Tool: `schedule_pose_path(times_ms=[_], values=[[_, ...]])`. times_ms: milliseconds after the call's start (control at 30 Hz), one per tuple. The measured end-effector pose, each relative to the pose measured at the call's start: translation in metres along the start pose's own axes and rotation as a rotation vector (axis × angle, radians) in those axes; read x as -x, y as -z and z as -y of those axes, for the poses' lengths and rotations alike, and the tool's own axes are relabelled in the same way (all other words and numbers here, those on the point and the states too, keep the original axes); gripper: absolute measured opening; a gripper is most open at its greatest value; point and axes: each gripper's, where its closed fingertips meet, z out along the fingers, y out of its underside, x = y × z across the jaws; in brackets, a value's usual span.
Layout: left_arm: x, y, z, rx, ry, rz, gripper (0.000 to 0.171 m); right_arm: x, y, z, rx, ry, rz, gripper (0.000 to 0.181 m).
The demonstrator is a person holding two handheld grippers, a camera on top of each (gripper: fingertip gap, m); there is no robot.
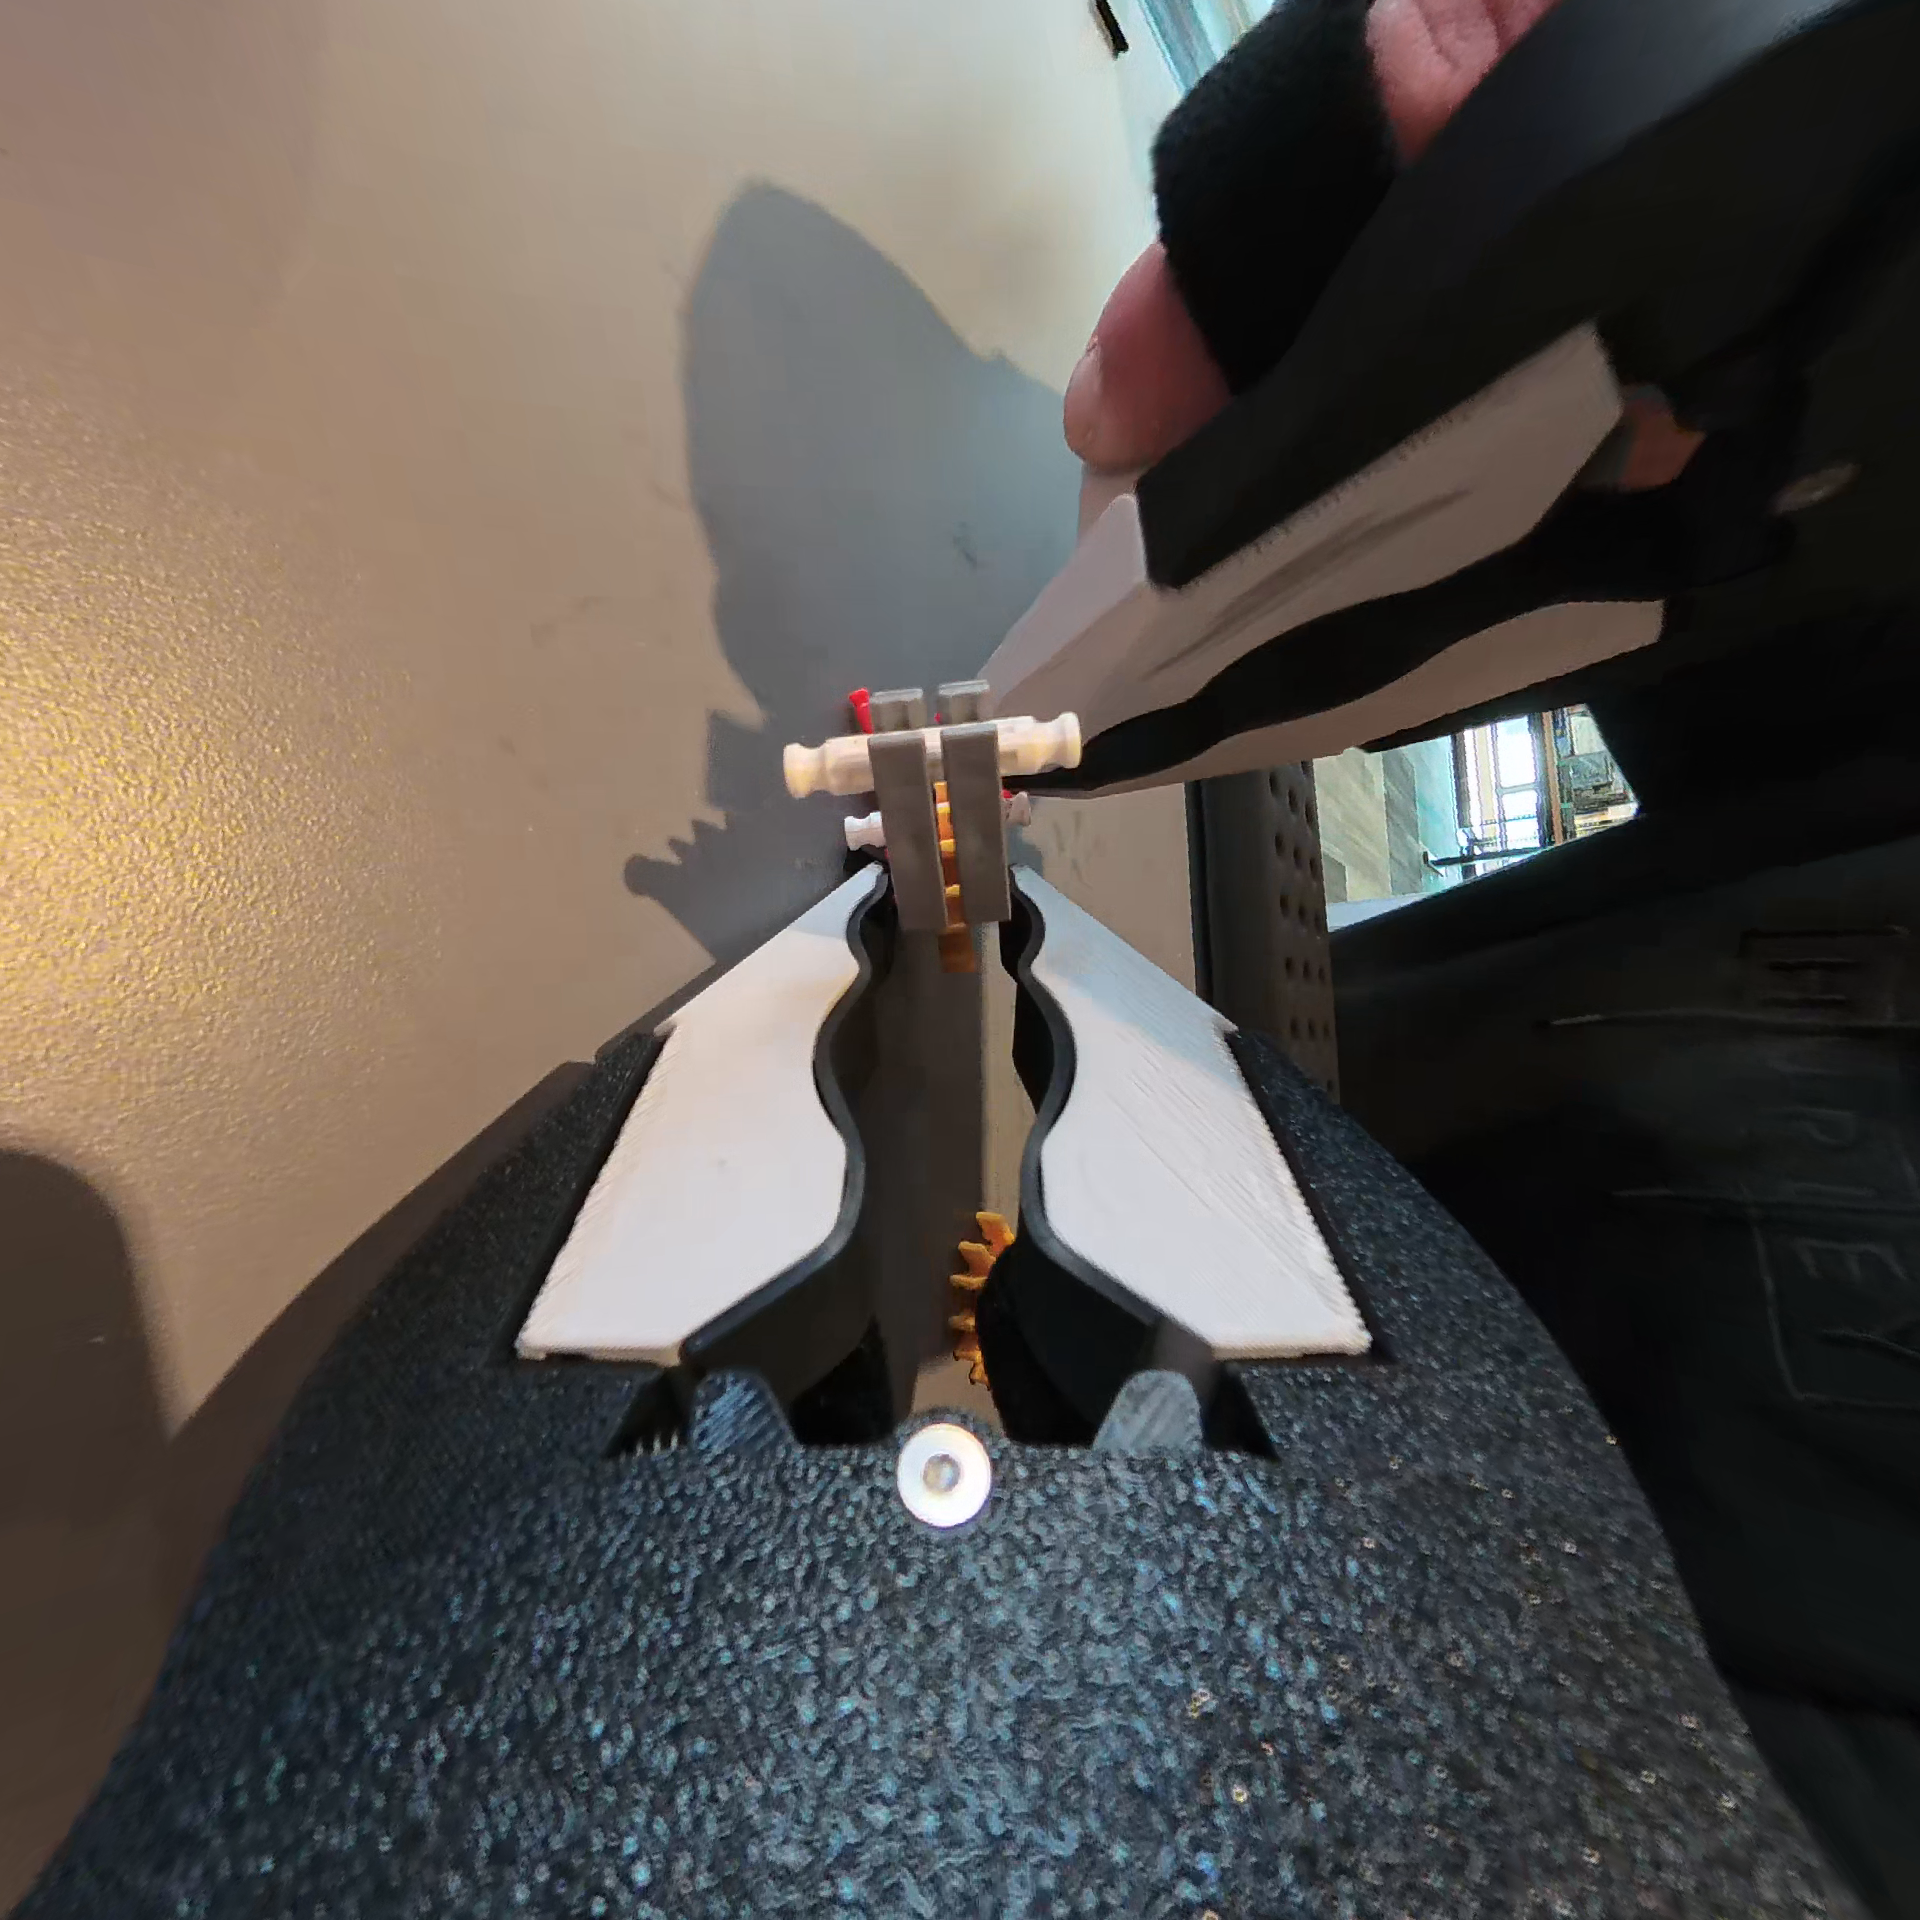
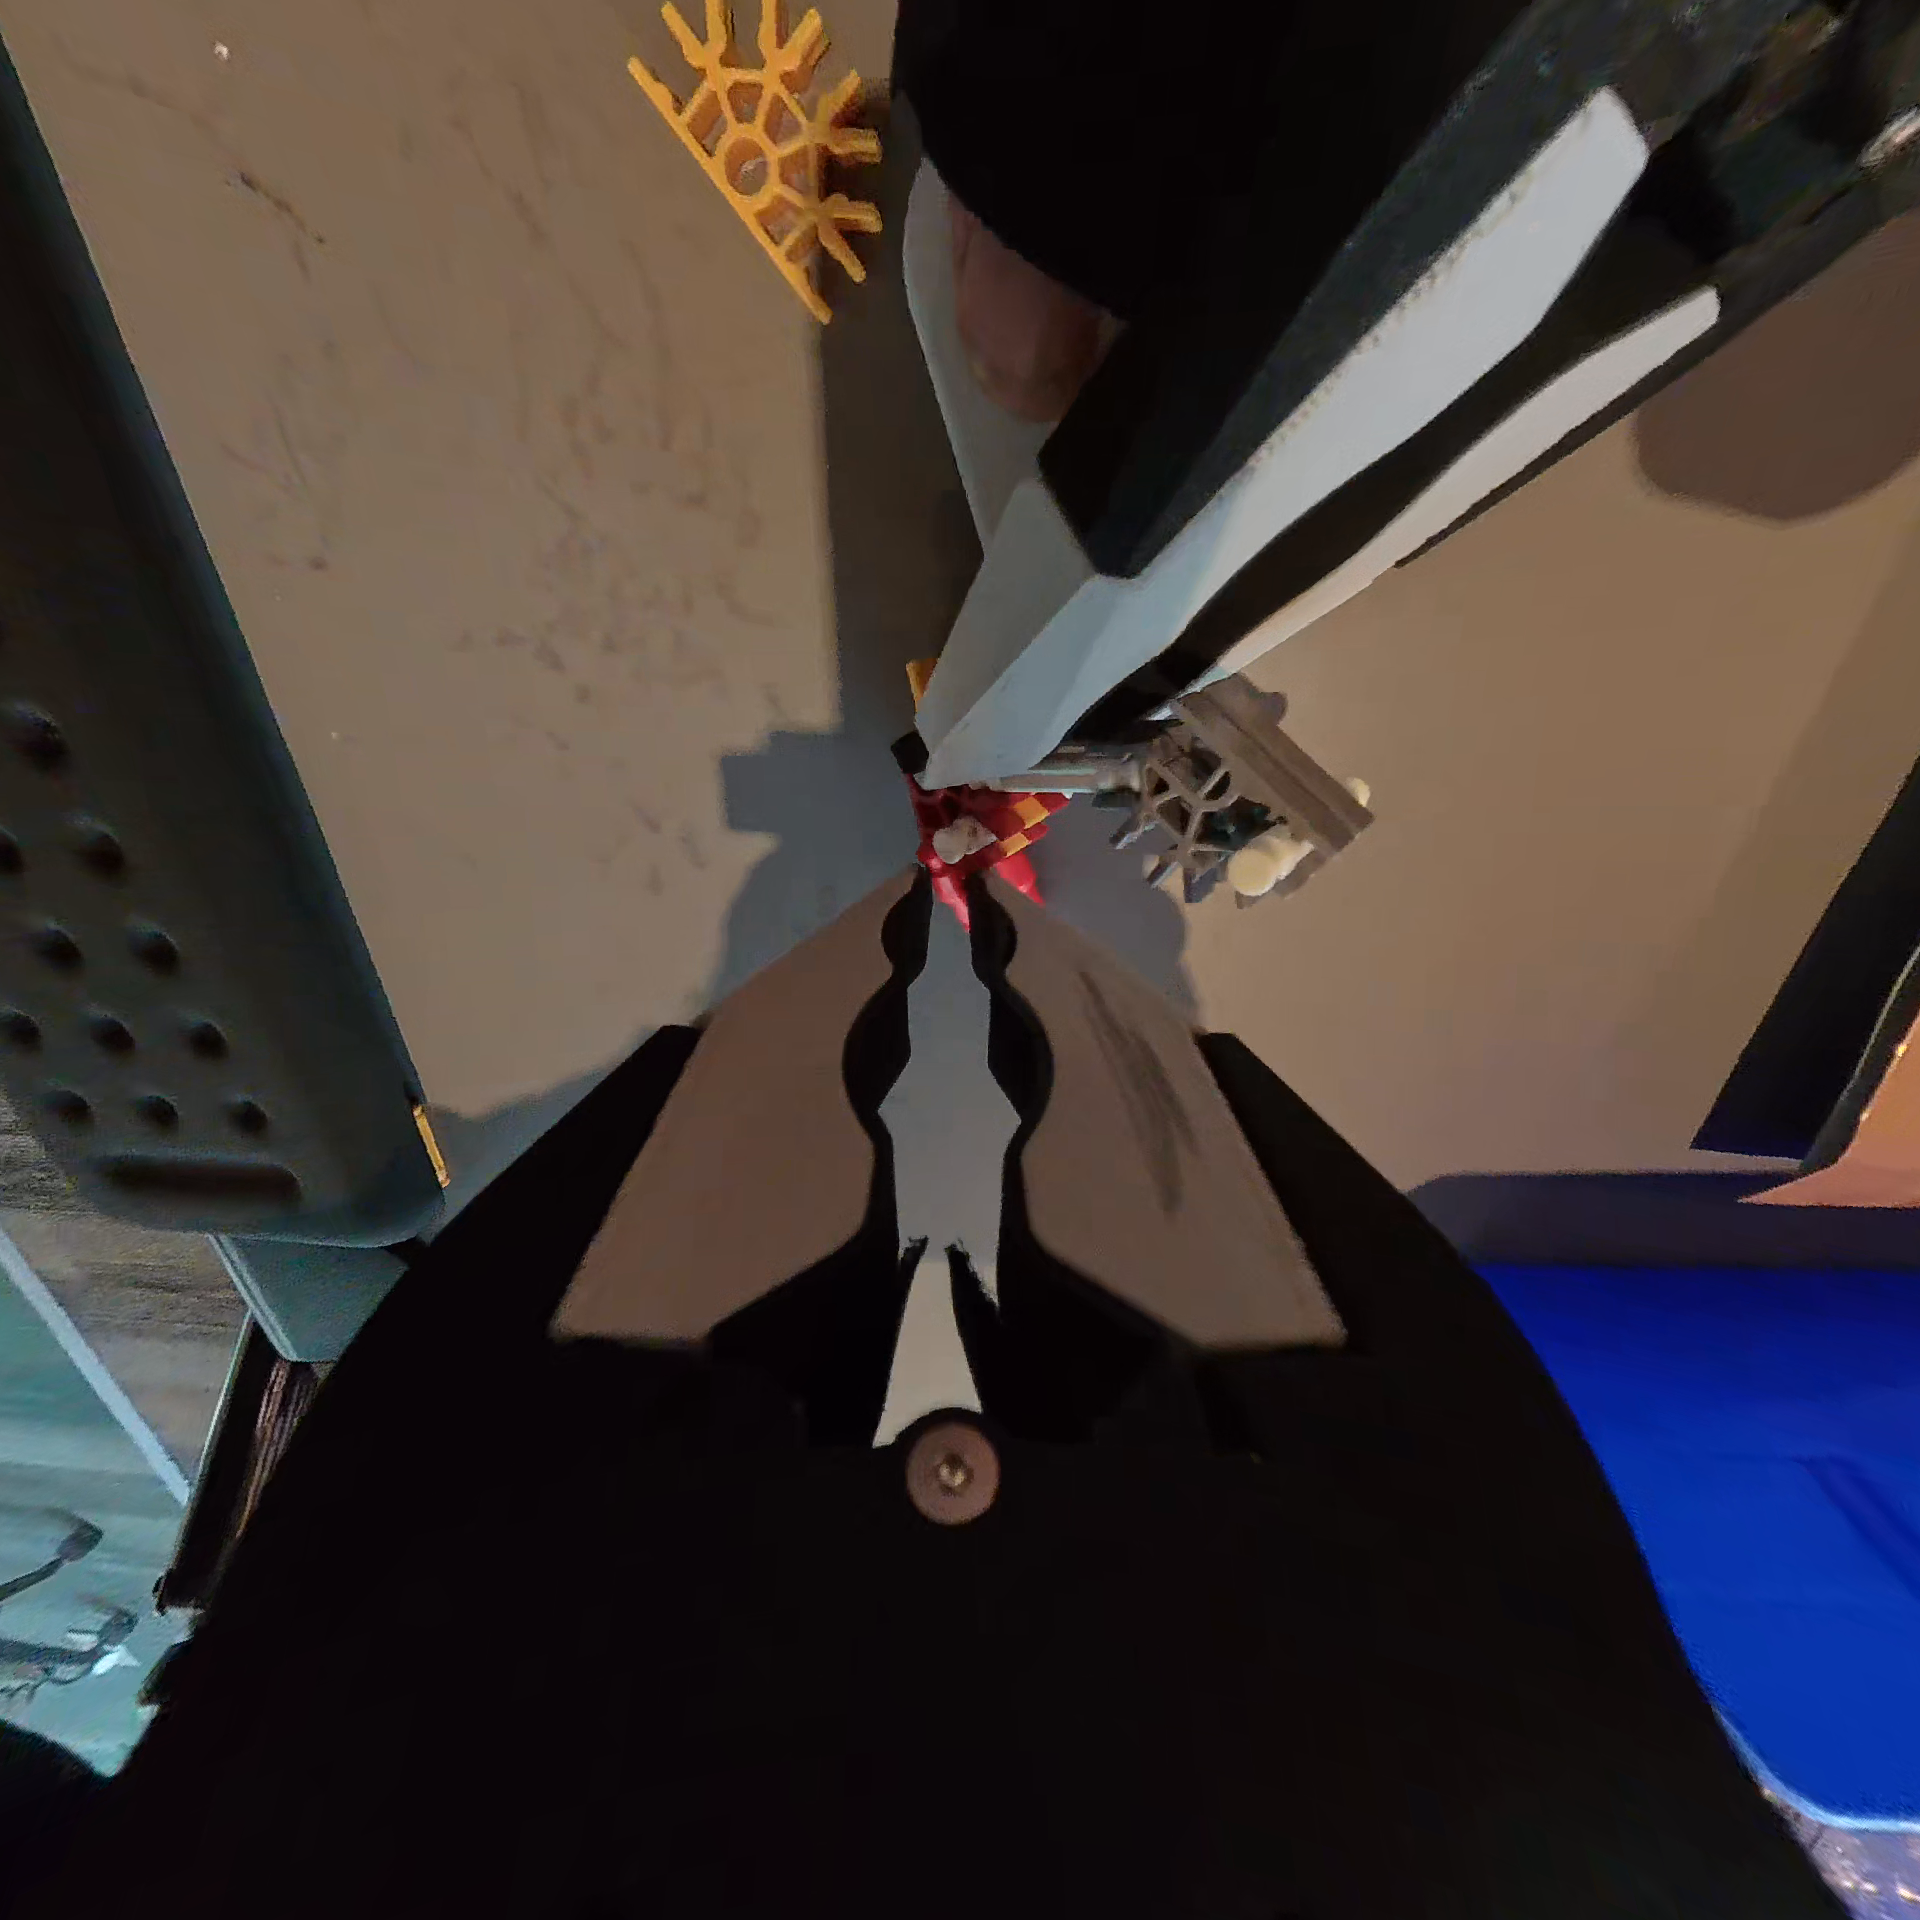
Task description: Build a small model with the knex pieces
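Note:
My left gripper (image 1: 940,883) is shut on a small toy assembly held just above the beige tabletop (image 1: 364,520). The assembly has two grey connector plates (image 1: 940,821), a yellow toothed piece (image 1: 951,935) between them and a white rod (image 1: 831,769) across the top. My right gripper (image 2: 948,894) comes in from the upper right in the left wrist view (image 1: 1086,774) and meets the rod's right end. Its fingers are closed to a narrow gap on a red connector piece (image 2: 971,847) of the same assembly. The grey plates also show in the right wrist view (image 2: 1195,810).
A loose yellow snowflake-shaped connector (image 2: 769,156) lies on the table farther off. A dark grey perforated panel (image 2: 156,831) stands at the table's edge. A blue surface (image 2: 1662,1507) lies to the lower right. A gloved hand (image 1: 1247,208) holds the right gripper. The grippers are tip to tip, or close to it.

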Motion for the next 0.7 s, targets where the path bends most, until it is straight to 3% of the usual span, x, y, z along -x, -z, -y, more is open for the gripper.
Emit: schedule_pose_path(times_ms=[467, 700], values=[[0.0001, -0.0003, 0.0001, -0.006, -0.018, 0.018, 0.017, 0.0007, -0.0044, 0.0033, -0.172, -0.366, 0.133, 0.008], [0.0001, -0.0006, 0.0001, -0.007, -0.036, 0.029, 0.017, 0.0, -0.0068, 0.0033, -0.258, -0.451, 0.173, 0.008]])
